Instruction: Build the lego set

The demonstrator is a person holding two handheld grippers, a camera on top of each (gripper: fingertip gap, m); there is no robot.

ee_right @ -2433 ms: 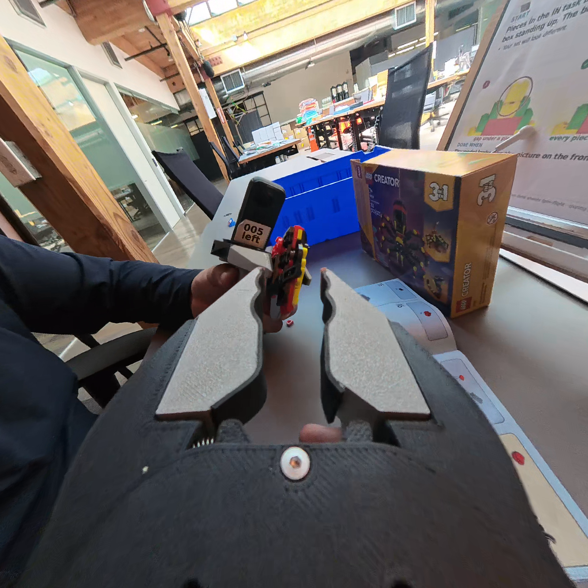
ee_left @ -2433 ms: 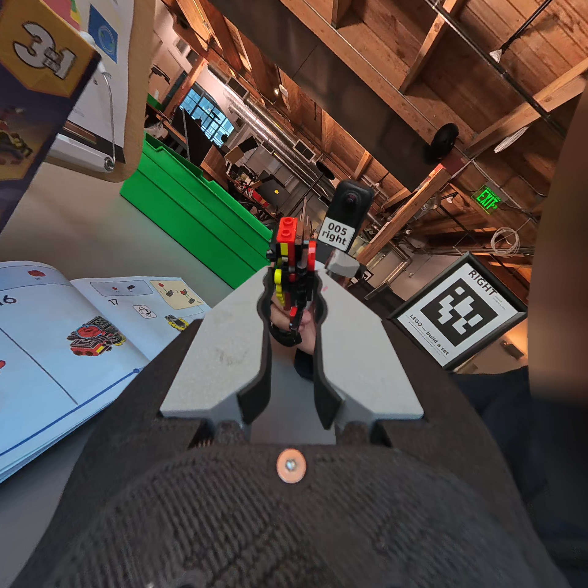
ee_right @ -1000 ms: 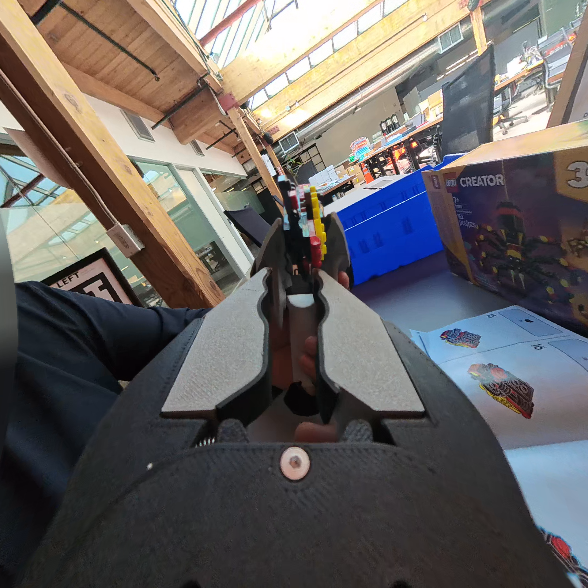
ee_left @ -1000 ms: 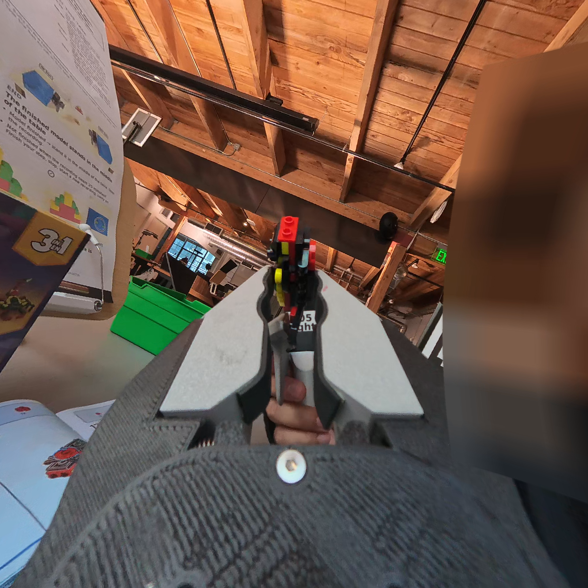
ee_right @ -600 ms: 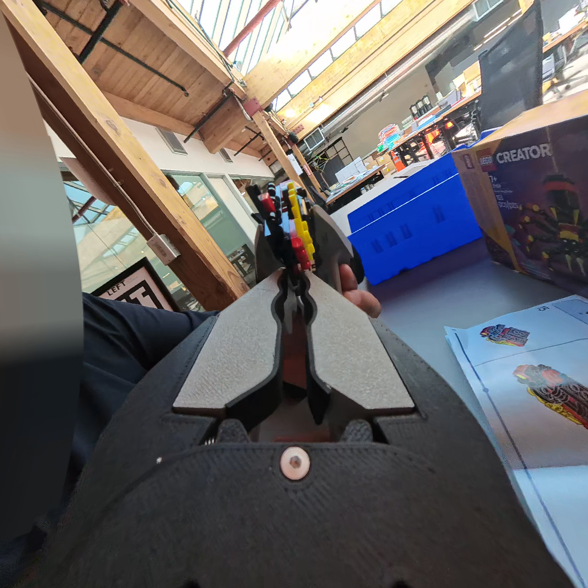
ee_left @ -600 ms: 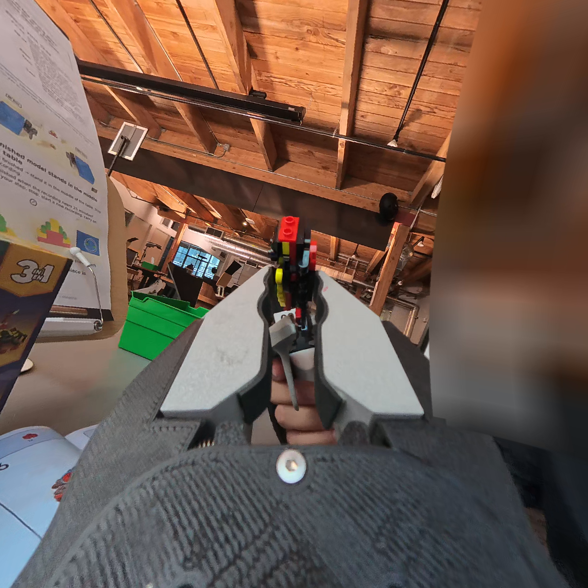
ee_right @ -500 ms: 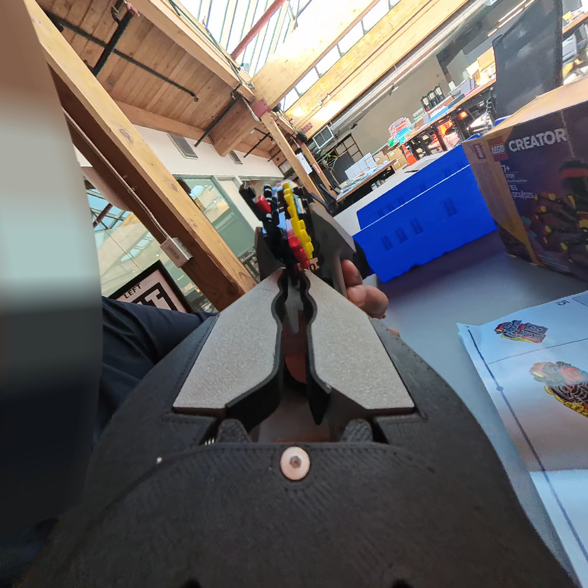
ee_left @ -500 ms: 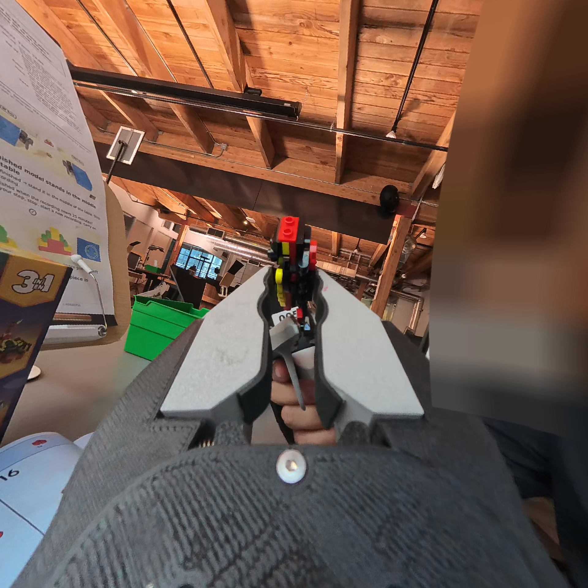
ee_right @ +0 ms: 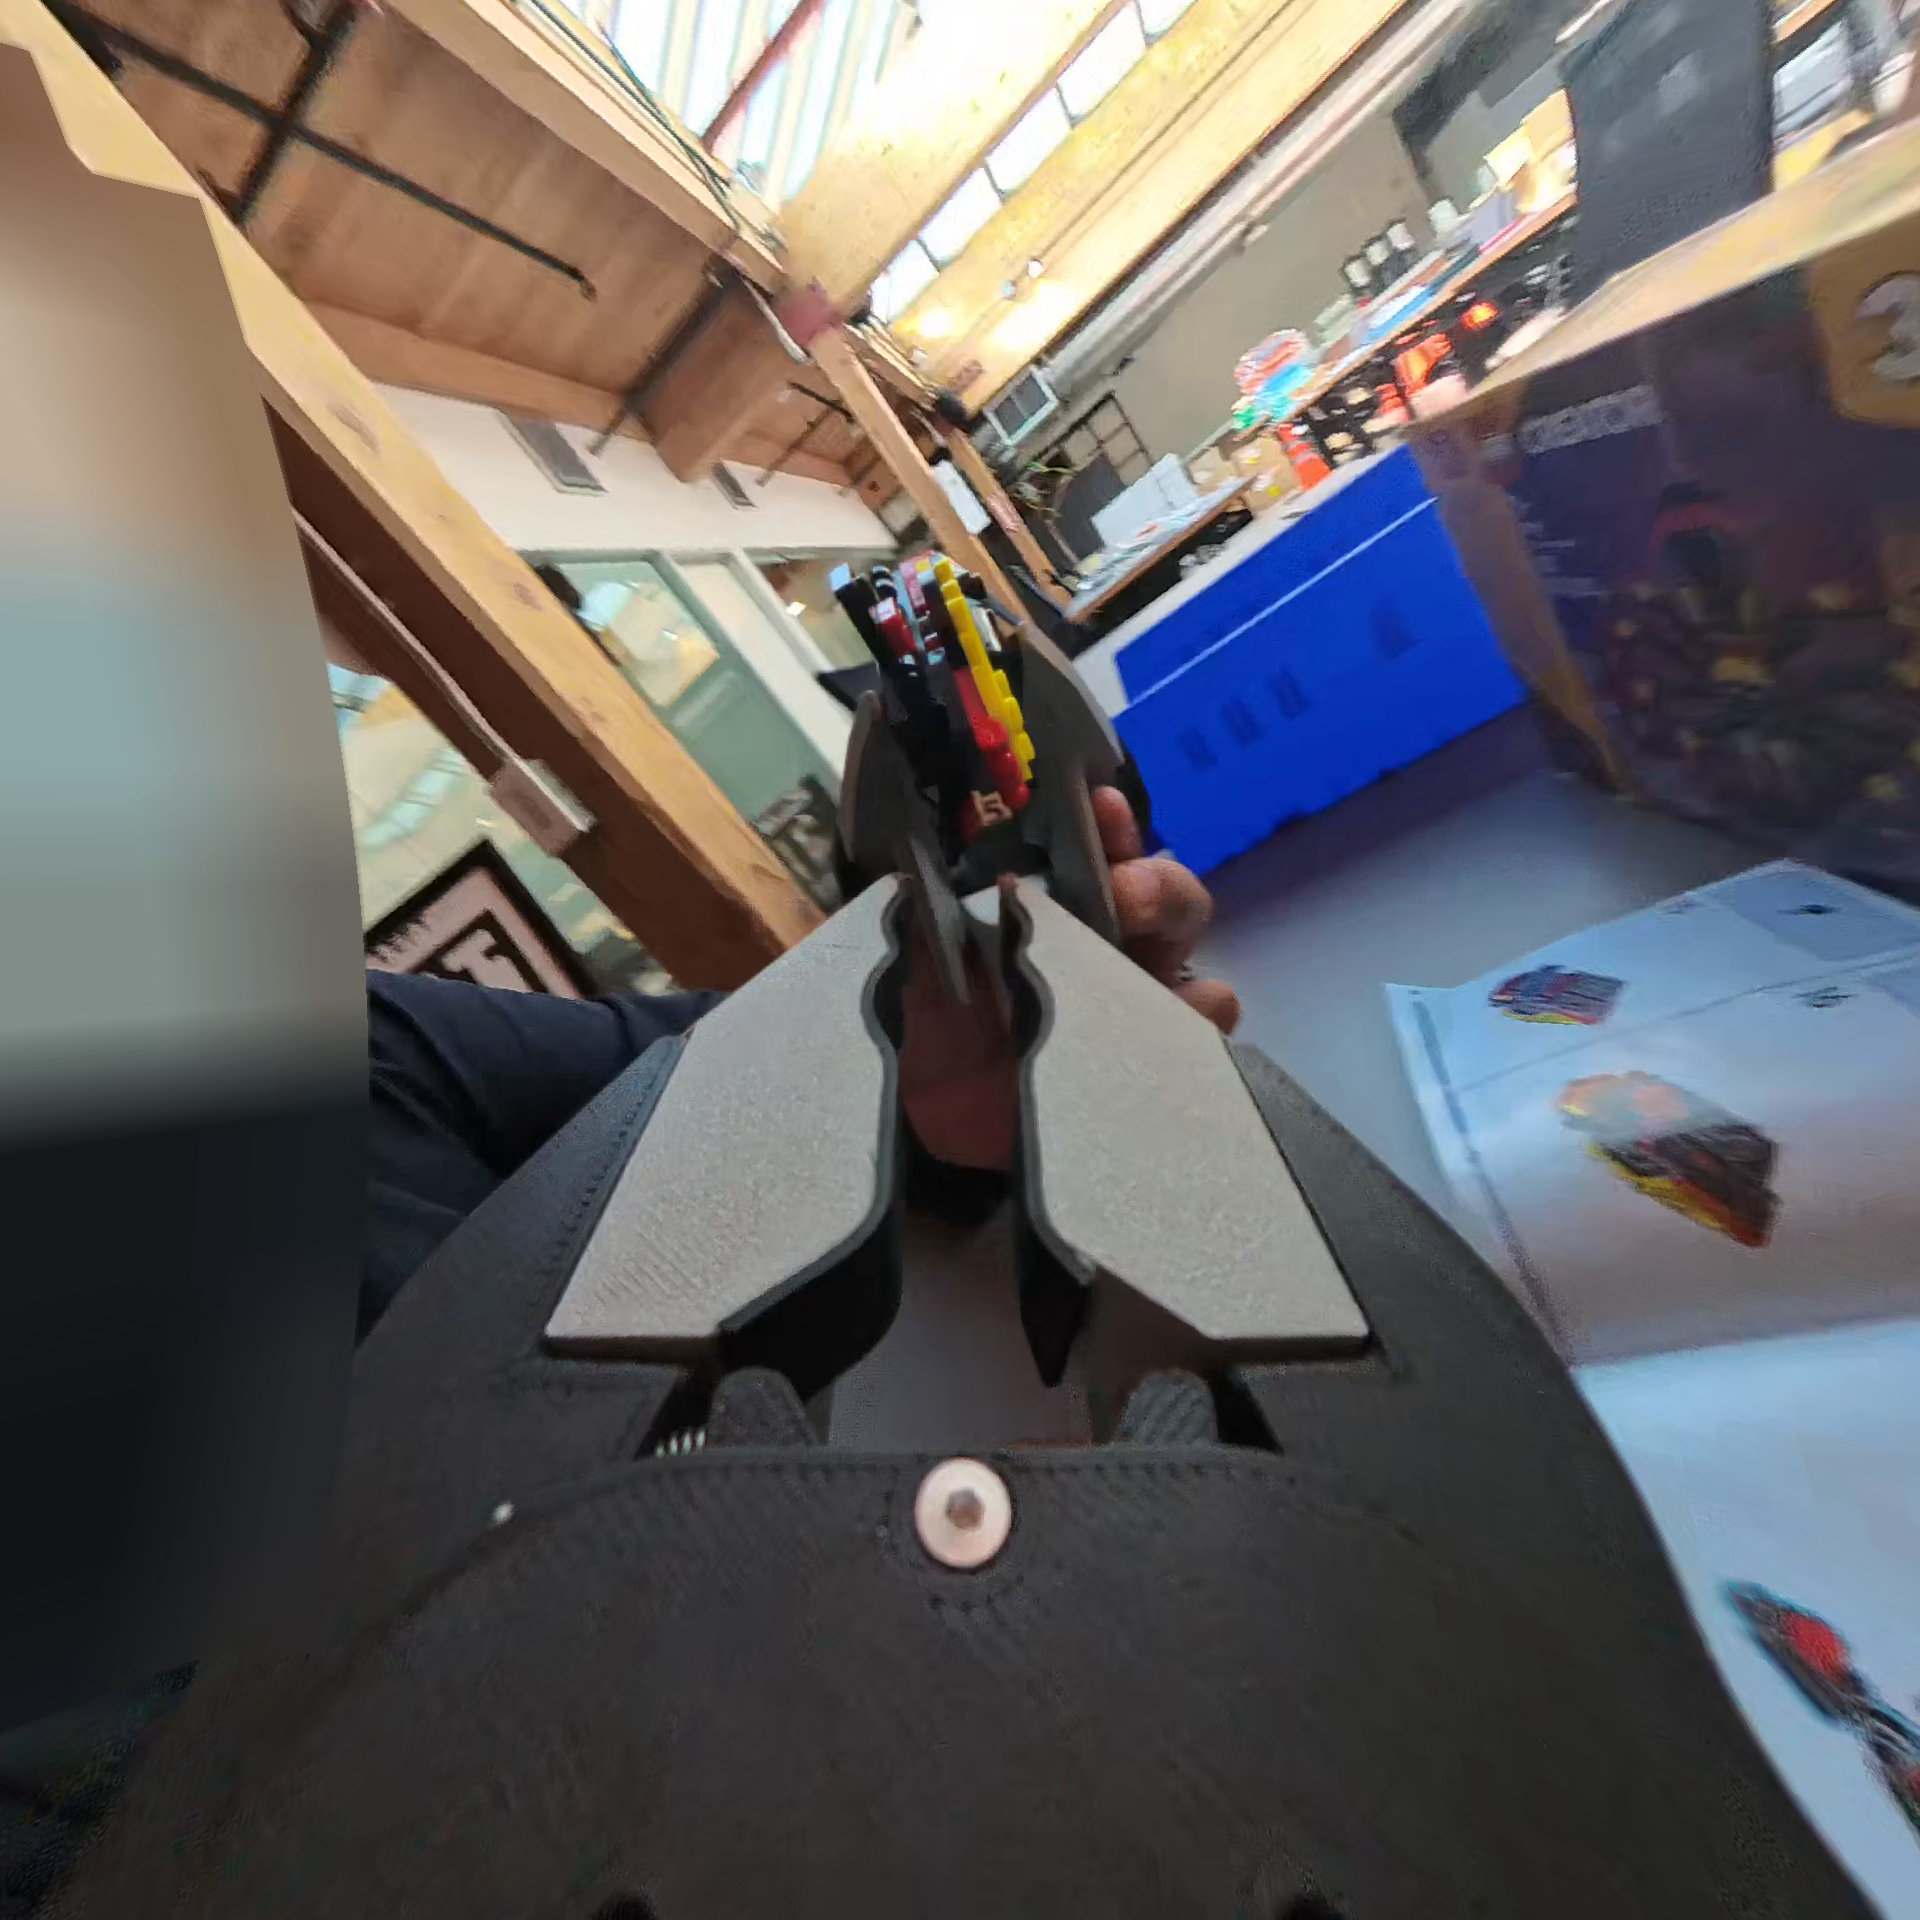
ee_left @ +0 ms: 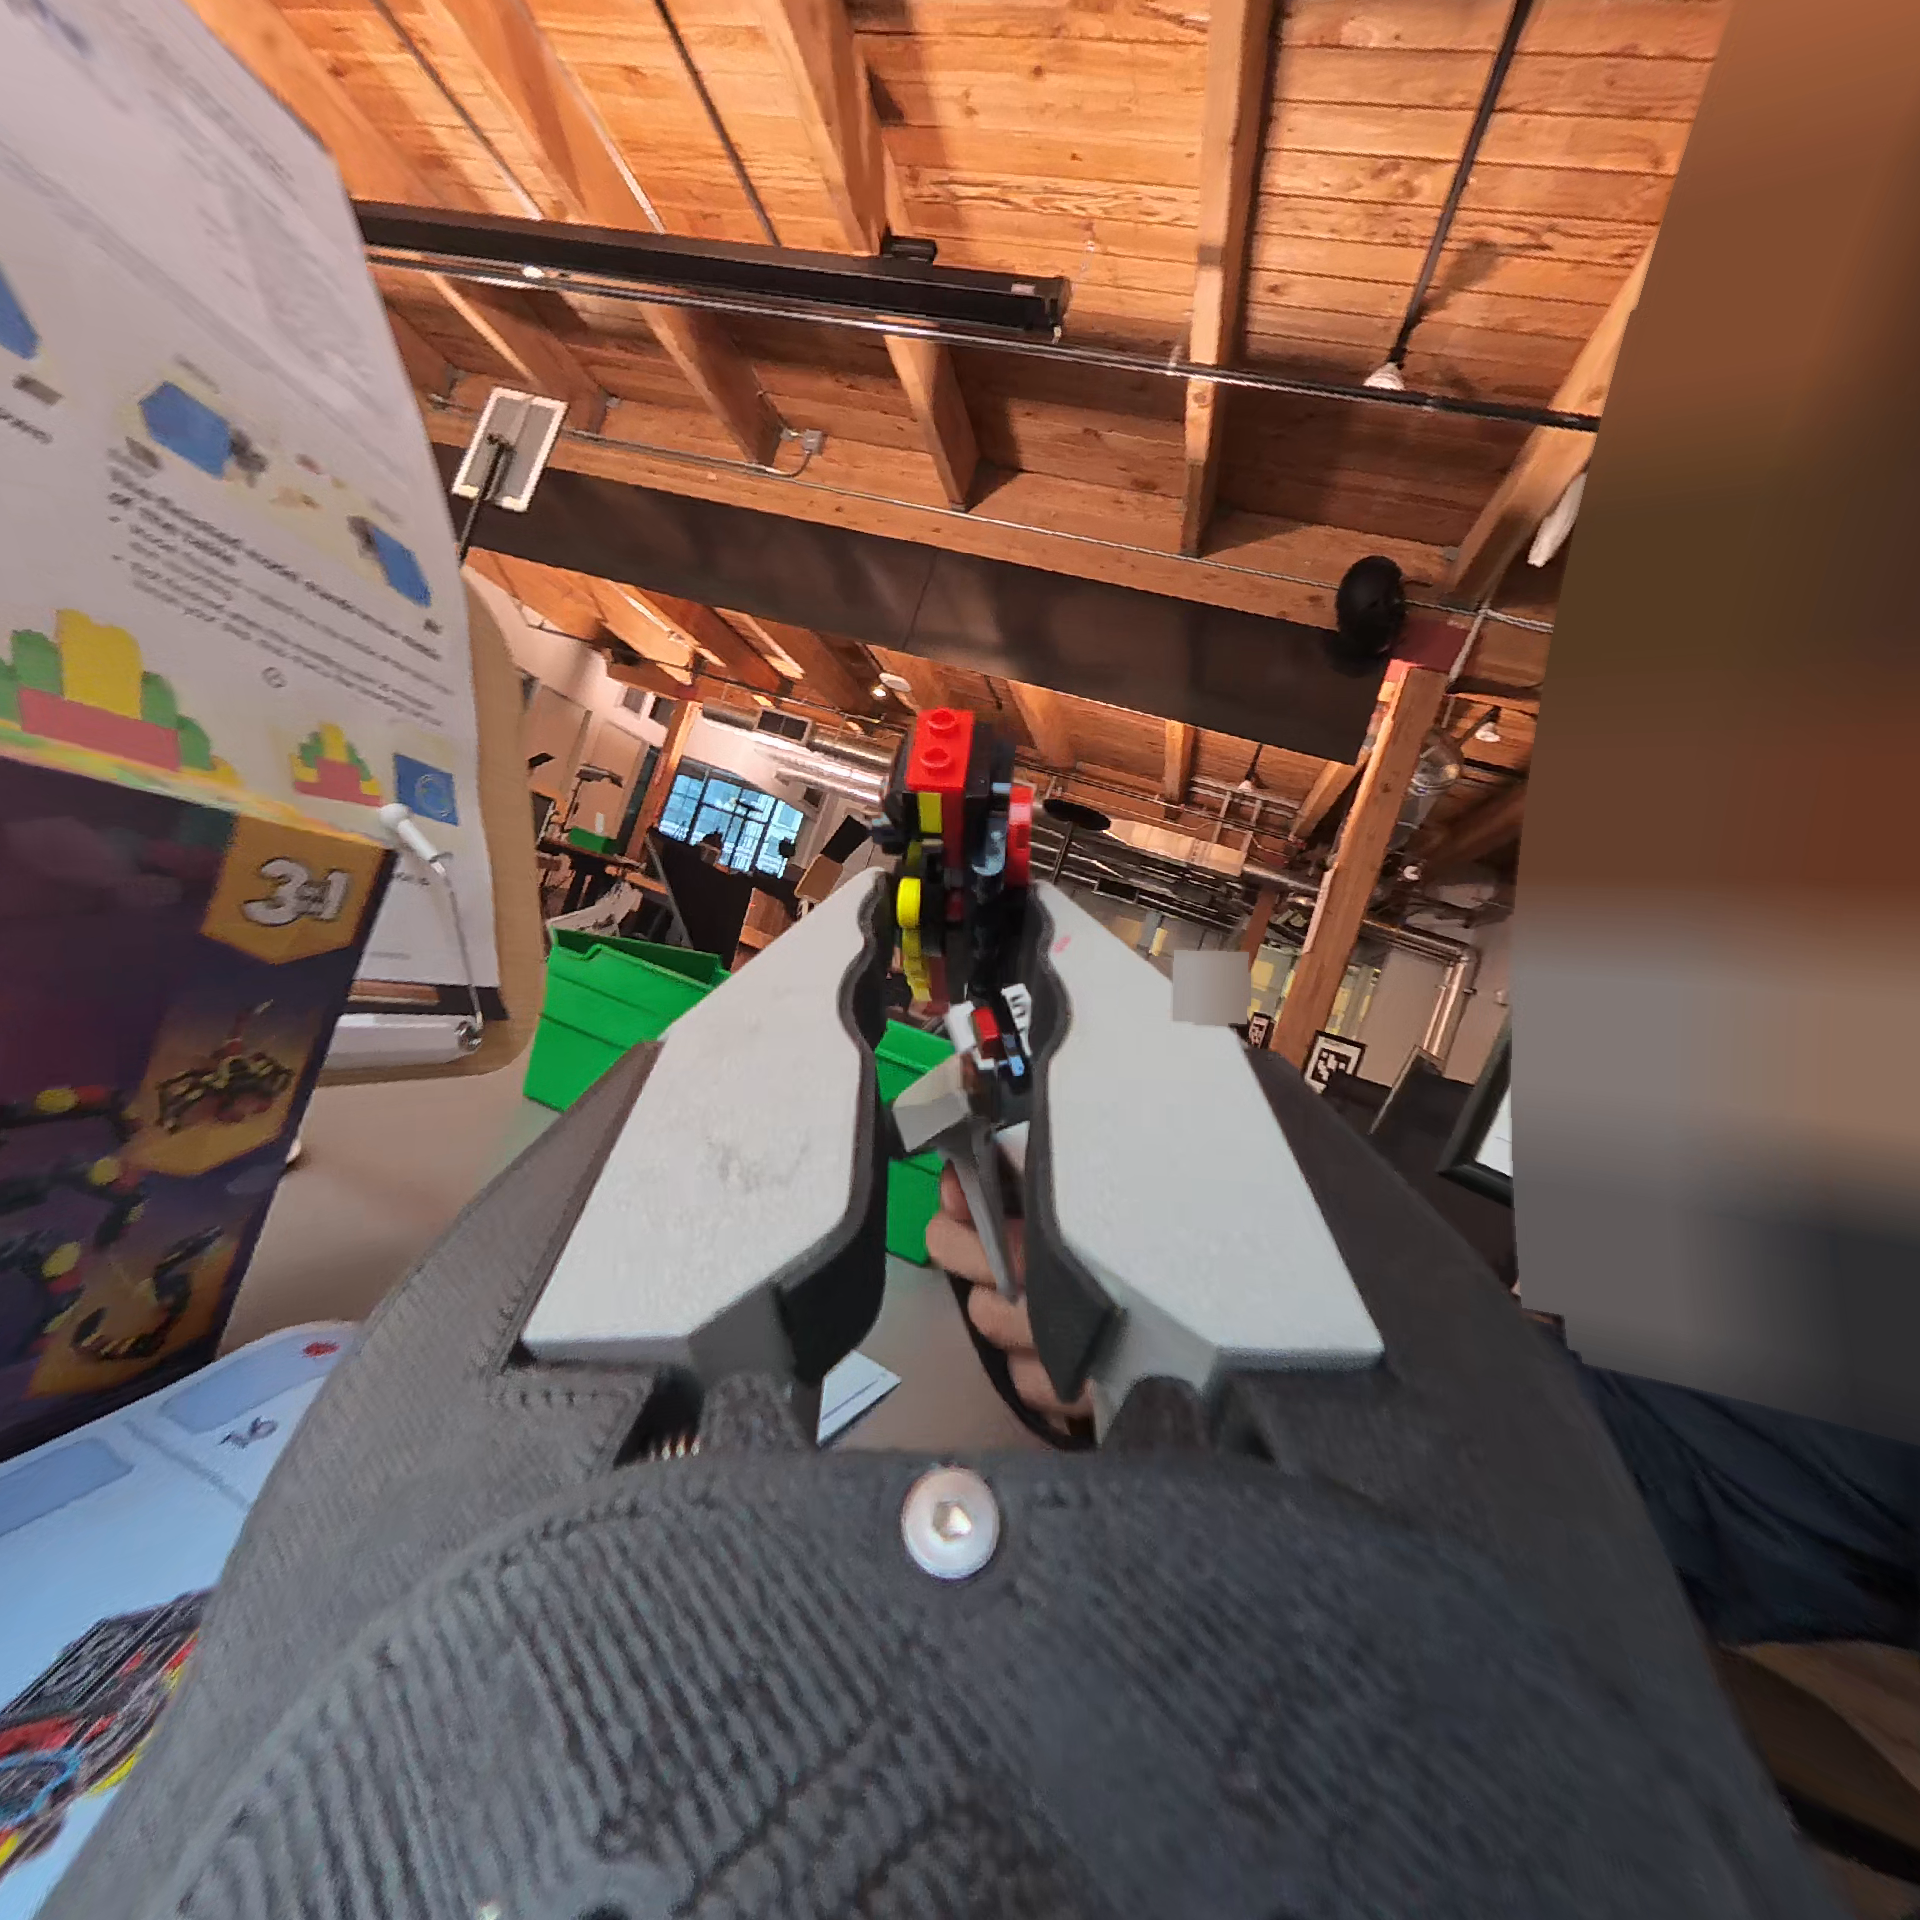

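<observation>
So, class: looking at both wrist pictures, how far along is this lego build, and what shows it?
Done: a good many bricks are already joined into one lego model of red, yellow and black. In hand: the left tongs are shut on it, raised above the table; the right tongs sit just below it, apparently not gripping. Left: the open instruction booklet suggests further steps, though their number cannot be told.

grey table (ee_right: 1455,935) carries blue bin (ee_right: 1320,665), set box (ee_right: 1714,623), open instruction booklet (ee_right: 1662,1091); green bin (ee_left: 613,1008) and clipboard stand (ee_left: 416,1039) too
</observation>
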